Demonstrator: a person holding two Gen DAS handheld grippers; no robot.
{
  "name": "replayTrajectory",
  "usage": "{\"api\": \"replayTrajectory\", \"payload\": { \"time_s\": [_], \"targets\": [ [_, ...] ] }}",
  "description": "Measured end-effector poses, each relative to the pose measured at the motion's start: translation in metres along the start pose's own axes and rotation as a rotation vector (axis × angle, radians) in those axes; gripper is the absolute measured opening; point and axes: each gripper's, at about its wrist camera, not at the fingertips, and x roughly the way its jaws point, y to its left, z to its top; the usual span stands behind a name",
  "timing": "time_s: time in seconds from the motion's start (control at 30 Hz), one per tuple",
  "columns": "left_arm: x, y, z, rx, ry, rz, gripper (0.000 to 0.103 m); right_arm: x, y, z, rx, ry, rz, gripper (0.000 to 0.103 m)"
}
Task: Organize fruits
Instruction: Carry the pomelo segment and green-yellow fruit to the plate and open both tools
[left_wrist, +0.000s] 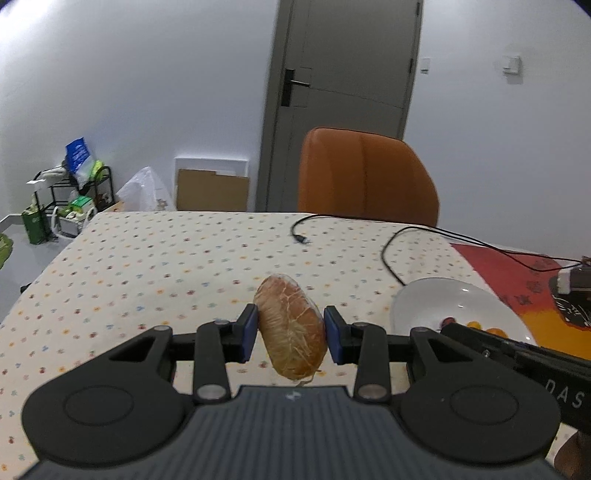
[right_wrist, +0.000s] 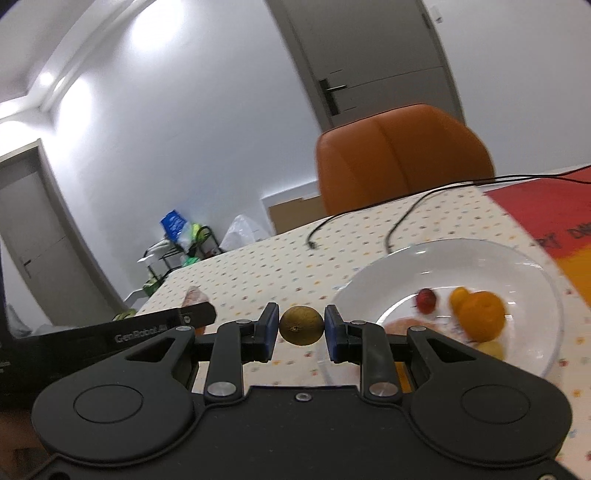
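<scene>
A: What has the left gripper (left_wrist: 290, 334) got?

B: A wrapped, peeled citrus piece (left_wrist: 291, 326), pale orange with white pith under clear film. Both blue pads (left_wrist: 249, 332) press its sides, so the jaws are clamped on it at a middling width. It stands on end between the fingertips, its top leaning toward 11 o'clock, held above the dotted tablecloth (left_wrist: 155, 266).

A: And the right gripper (right_wrist: 301, 326)?

B: It is closed on a small round olive-brown fruit (right_wrist: 300, 325), held dead centre between its pads (right_wrist: 269, 329), clear of the cloth.

A: Where does the plate sit?

B: In the left wrist view the white plate (left_wrist: 436, 295) lies at about 3 o'clock from the held citrus piece, near it but apart. In the right wrist view the same plate is at 3 to 4 o'clock of the brown fruit, just beside the right finger. On it lie an orange fruit (right_wrist: 480, 319), a smaller yellow-orange one (right_wrist: 458, 295) touching it, a red one (right_wrist: 426, 300) at its 9 o'clock, and a pale yellow one (right_wrist: 491, 349) at its 6 o'clock. They are blurred.

A: Anything else on the table?

B: A black cable (left_wrist: 391, 236) loops at 12 o'clock from the plate, and a red and orange mat (left_wrist: 517, 280) lies at its 2 o'clock. An orange chair (left_wrist: 365, 173) stands at the far edge.
</scene>
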Motion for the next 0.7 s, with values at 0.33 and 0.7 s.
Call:
{"api": "replayTrajectory", "payload": {
  "time_s": [0.33,0.7],
  "targets": [
    [0.006,-0.032,-0.002,0.035,0.004,-0.044,0.037,-0.017,-0.040,0.001,0.039,-0.030,-0.090,0.025],
    [0.013,-0.060,0.005,0.077,-0.007,-0.068,0.037,-0.029,-0.077,0.011,0.067,-0.063,-0.151,0.025]
  ]
}}
